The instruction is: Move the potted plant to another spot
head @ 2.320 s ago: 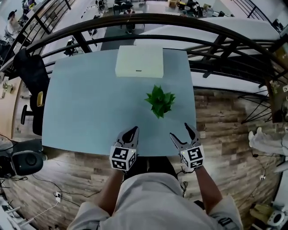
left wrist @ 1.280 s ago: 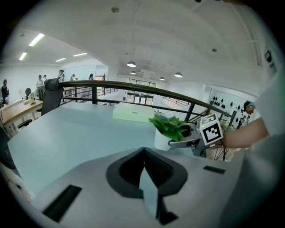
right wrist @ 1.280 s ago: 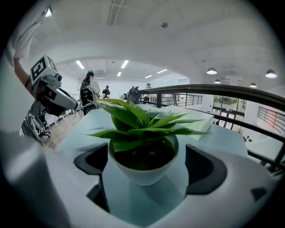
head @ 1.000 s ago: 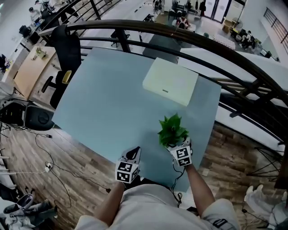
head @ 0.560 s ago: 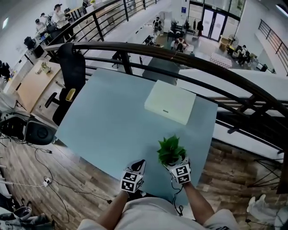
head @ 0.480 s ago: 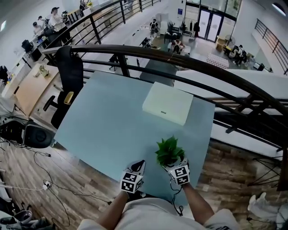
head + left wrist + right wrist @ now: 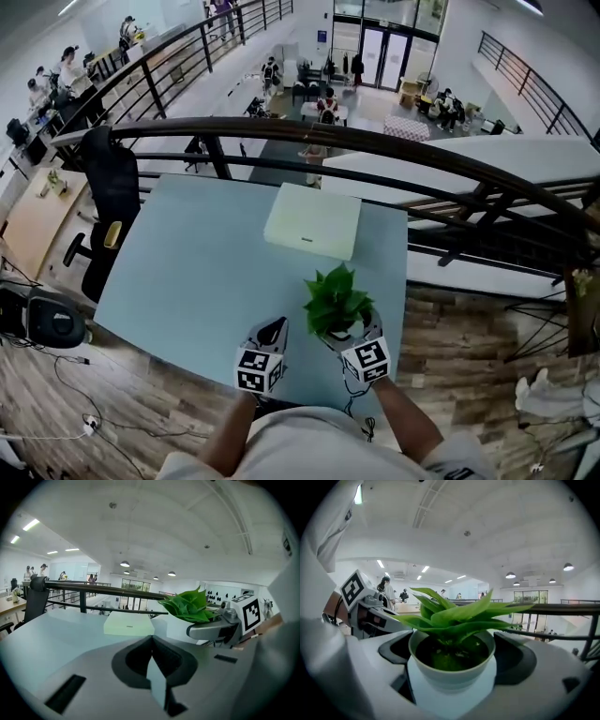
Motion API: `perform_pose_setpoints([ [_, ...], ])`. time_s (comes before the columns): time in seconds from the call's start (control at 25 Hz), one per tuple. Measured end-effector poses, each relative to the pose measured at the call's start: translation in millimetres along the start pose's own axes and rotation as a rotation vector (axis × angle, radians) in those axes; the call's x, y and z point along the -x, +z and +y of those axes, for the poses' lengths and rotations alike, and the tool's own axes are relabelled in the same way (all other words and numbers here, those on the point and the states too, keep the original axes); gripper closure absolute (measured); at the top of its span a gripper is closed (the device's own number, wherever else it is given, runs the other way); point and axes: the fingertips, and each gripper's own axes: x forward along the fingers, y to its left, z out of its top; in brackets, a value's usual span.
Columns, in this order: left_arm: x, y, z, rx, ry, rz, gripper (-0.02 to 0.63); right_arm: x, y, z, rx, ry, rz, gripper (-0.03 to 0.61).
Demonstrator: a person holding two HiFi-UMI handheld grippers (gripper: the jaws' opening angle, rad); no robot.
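Carry step, I reckon: right hand-held gripper [image 7: 452, 665] clamps the potted plant [image 7: 336, 300], left hand-held gripper [image 7: 151, 657] closed empty; next, set it upright elsewhere on the worktop [image 7: 202, 253].

The potted plant [image 7: 335, 300] near my counter's [image 7: 187, 262] front edge.
It sits within my right gripper [image 7: 347, 325], box [image 7: 312, 220] behind, left gripper [image 7: 272, 328] alongside leftward.

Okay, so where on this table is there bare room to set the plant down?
The left half of the table is bare, from the white box out to the left edge. It is crowded on the right: the box, then the potted plant in the right gripper near the edge.
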Motion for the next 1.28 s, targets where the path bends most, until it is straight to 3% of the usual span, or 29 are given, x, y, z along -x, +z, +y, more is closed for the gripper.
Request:
perform_pose_setpoints([
  [0.2, 9, 28, -1, -0.018, -0.01, -0.07, 0.601, 7, 42, 7, 0.021, -0.01, -0.081, 0.049],
  [0.52, 34, 23, 16, -0.014, 0.06, -0.087, 0.601, -7, 56, 34, 0.039, 0.069, -0.111, 0.048],
  [0.92, 107, -8, 62, 0.094, 0.346, -0.08, 0.601, -47, 56, 107, 0.043, 0.371, -0.105, 0.049],
  [1.12, 128, -20, 58, 0.128, 0.423, -0.025, 0.601, -46, 61, 118, 0.031, 0.442, -0.1, 0.049],
  [1.28, 155, -38, 78, 0.154, 0.47, -0.062, 0.601, -58, 56, 159, 0.055, 0.505, -0.101, 0.049],
])
